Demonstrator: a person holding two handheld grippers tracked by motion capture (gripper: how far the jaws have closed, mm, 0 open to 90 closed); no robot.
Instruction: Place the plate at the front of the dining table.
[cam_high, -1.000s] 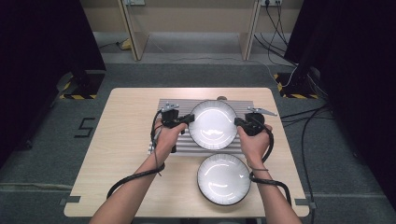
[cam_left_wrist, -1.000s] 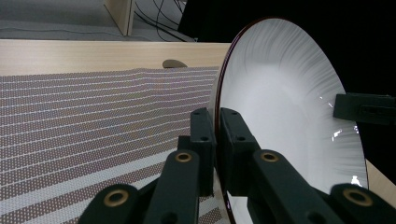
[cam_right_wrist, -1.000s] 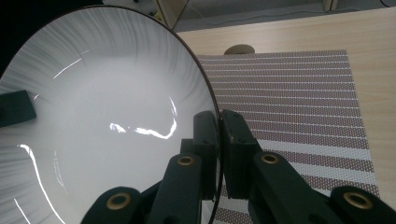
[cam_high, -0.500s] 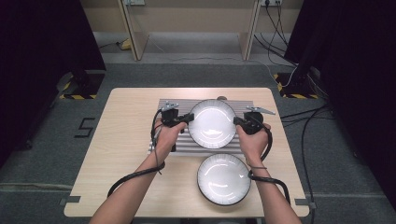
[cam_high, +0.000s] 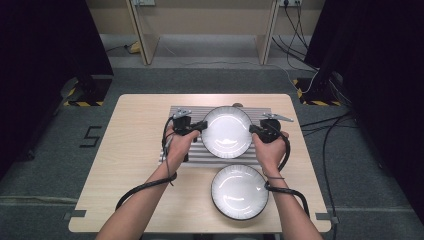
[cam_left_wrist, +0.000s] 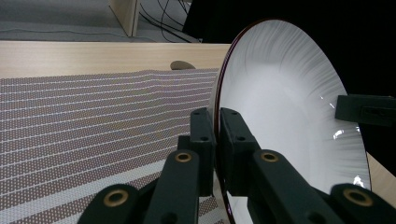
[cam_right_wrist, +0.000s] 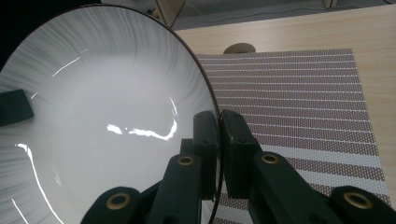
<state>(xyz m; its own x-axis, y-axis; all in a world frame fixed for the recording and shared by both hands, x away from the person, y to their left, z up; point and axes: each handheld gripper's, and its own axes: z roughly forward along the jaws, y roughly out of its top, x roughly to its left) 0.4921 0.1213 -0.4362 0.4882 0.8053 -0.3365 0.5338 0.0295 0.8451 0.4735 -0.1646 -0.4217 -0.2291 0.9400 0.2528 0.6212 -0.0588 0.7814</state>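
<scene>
White, the upper plate (cam_high: 226, 131) sits over the striped mat (cam_high: 178, 113) exactly as a second ago, left gripper (cam_high: 199, 126) and right gripper (cam_high: 256, 130) clamping opposite rims. Left gripper view: jaws pinch the rim. Right gripper view: likewise. Probably a paused lift.
</scene>
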